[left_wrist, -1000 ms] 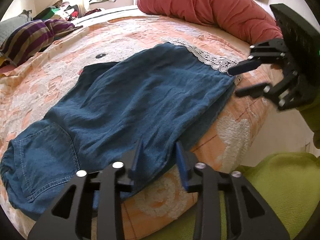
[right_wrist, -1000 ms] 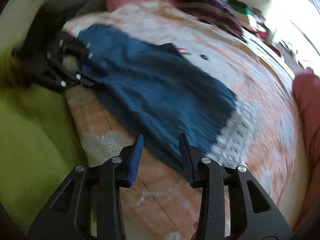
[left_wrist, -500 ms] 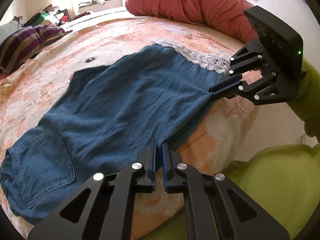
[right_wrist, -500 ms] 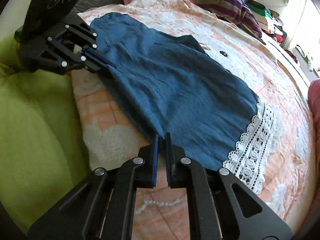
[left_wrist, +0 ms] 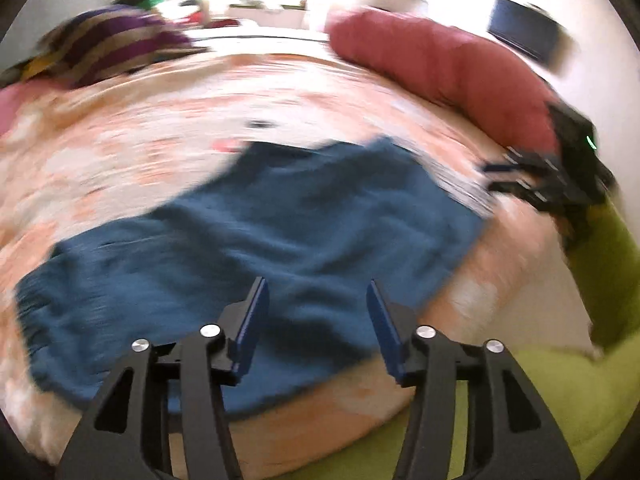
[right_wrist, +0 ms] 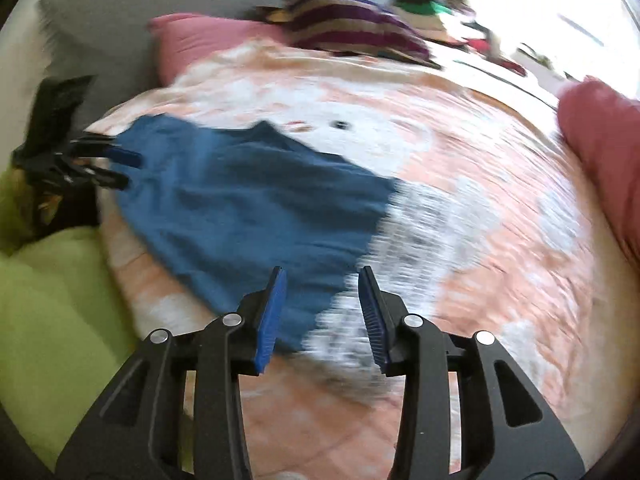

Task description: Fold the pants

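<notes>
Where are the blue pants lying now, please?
The blue pants lie spread on the peach bedspread near its front edge. In the left wrist view their lace hem points right, toward the red bolster.

Half a second ago both grippers are pinched shut on the near edge of the blue pants (left_wrist: 256, 240). Now the left gripper (left_wrist: 316, 312) and the right gripper (right_wrist: 322, 306) are opening, their pads clear of the cloth. The near edge now lies folded over toward the far side, so the pants look narrower, and both views blur.
</notes>
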Motion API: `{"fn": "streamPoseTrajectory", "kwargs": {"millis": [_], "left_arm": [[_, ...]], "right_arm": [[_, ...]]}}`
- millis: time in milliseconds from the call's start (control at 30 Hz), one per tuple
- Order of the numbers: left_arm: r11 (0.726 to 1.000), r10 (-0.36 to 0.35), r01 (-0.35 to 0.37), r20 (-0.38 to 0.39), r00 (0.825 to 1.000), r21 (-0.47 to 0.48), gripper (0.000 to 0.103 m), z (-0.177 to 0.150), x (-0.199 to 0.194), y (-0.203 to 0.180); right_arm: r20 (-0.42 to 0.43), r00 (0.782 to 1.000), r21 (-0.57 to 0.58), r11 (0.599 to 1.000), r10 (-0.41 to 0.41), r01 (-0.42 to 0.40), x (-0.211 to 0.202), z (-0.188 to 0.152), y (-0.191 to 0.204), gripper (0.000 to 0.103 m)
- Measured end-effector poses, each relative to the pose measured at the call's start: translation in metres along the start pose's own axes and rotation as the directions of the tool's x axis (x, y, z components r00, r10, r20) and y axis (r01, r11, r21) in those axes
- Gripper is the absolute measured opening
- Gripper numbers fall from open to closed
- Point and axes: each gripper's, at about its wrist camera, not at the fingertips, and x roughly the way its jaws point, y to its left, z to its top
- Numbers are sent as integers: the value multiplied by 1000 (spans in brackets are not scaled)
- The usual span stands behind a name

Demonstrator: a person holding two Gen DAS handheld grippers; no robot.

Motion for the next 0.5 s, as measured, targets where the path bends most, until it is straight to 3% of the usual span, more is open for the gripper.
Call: {"fn": "streamPoseTrajectory", "kwargs": {"millis": [100, 200, 233, 300, 367, 500], "left_arm": [[990, 113, -116, -41, 993, -84, 52, -3, 3, 26], [959, 243, -256, -111, 964, -119, 64, -14, 11, 50], [956, 253, -267, -119, 960, -121, 64, -19, 14, 59], [960, 181, -198, -101, 978, -197, 64, -24, 12, 72], [962, 189, -202, -84, 978, -186, 64, -19, 8, 69], [970, 189, -191, -33, 982, -151, 64, -7, -8, 52]], "right_arm": [[-58, 998, 16, 1000, -2, 3, 16, -4, 0, 32], [-152, 988, 6, 1000, -24, 25, 33, -14, 7, 32], [-191, 981, -16, 999, -36, 33, 42, -17, 7, 33], [-196, 979, -55, 998, -46, 36, 42, -25, 11, 34], [-199, 980, -31, 999, -28, 22, 39, -23, 8, 35], [-101, 995, 14, 1000, 1, 0, 19, -9, 1, 41]]}}
